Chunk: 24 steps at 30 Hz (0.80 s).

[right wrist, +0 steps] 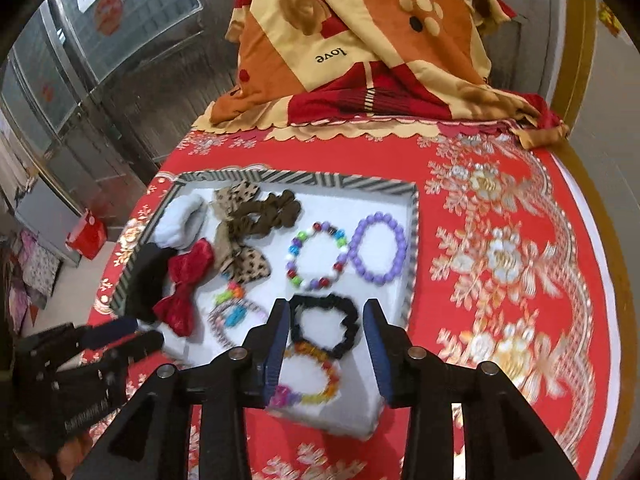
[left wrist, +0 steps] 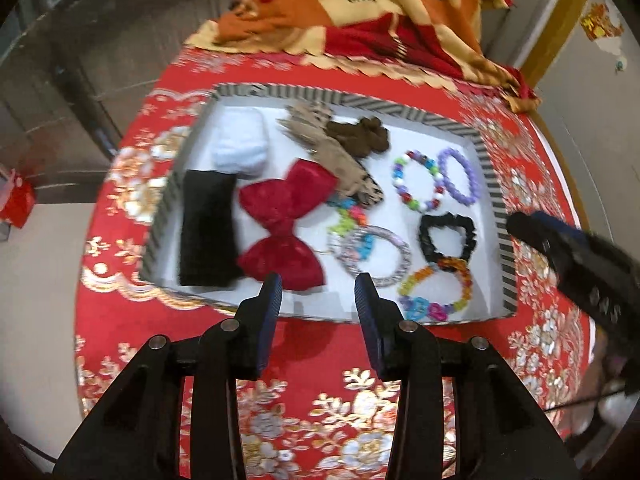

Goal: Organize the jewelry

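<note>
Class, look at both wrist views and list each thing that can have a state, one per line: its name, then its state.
left gripper: jaws open, nothing between them
right gripper: jaws open, holding nothing
striped tray: uncovered, filled with accessories
purple bead bracelet: lying flat in the tray
black scrunchie: lying flat, ungripped
red bow: lying flat in the tray

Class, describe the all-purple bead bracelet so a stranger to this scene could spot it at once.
Start at the striped-rimmed tray on the red floral cloth. Along its right-hand wall in the right wrist view lies the purple bracelet, beside a multicoloured bead bracelet. It alone has beads of one lilac colour.
</note>
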{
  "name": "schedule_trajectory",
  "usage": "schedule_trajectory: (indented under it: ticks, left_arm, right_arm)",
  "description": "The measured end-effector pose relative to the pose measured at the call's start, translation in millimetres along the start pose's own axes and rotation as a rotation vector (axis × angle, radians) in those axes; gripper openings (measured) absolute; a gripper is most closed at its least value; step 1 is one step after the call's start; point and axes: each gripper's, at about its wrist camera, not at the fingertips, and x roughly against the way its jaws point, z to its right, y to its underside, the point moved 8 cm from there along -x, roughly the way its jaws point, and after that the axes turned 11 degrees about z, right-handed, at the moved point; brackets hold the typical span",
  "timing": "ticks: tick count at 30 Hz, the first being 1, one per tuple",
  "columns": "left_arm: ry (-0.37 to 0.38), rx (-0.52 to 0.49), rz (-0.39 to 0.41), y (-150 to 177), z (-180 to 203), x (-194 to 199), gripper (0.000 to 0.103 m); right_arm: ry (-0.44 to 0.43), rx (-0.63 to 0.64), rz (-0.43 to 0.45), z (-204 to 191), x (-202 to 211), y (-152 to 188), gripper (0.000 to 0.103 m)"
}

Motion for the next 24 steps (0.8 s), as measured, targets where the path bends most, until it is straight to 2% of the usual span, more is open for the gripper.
schedule_trajectory:
  ticks: [11,24]
  left_arm:
    - [-0.039,0.010,0.060,-2.8,-15.2,24.0,0.037]
    - [-0.045,0.010,0.079,-5.0,-18.1,35.0,0.037]
  right_arm:
    - [-0.026,-0.017,0.015,-31.7,16.9,19.5,0.037]
    - [-0.018,-0.026,0.036,-41.9,27.2,18.2,0.038]
